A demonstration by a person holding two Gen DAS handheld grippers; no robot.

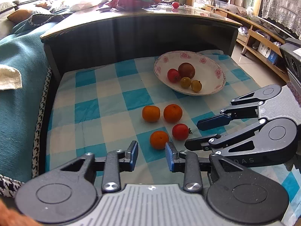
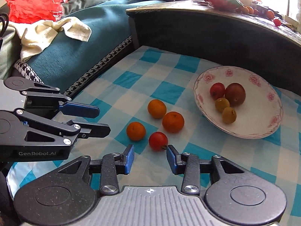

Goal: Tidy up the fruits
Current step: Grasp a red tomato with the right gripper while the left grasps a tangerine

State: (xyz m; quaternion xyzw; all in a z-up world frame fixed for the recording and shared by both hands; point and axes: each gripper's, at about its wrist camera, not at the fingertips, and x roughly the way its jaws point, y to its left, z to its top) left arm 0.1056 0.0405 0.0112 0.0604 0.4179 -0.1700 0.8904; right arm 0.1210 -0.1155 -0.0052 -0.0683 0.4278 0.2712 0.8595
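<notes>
Four loose fruits lie in a cluster on the blue-and-white checked cloth [image 2: 169,92] in front of you: three round orange mandarins and one round red tomato. The red tomato [image 2: 158,141] sits nearest your right gripper [image 2: 150,157], just ahead of its blue pads, which stand spread apart and hold nothing. The mandarin beside it [image 2: 136,131] lies to its left in the right wrist view, with a second mandarin [image 2: 173,122] just behind the tomato and a third mandarin [image 2: 156,108] farther back, close beside the second. In the left wrist view, your left gripper [image 1: 152,155] also has its fingers spread wide and empty, and the nearest mandarin lies just beyond its right pad; whether they touch is hard to tell. Beyond the loose cluster, toward the right, the shallow white ceramic plate with pink flower prints [image 2: 259,128] rests on the cloth and carries four fruits: a small red tomato [image 2: 217,91], a larger dark reddish-brown round fruit [image 2: 235,94] touching it, and two small yellow-green fruits [image 2: 225,110] in front of those. Behind the plate rises the dark wooden tabletop edge [image 2: 207,13], with more small red and orange fruits on top. To the left lies a teal blanket [image 2: 75,43] with a cream towel [image 2: 47,35].
</notes>
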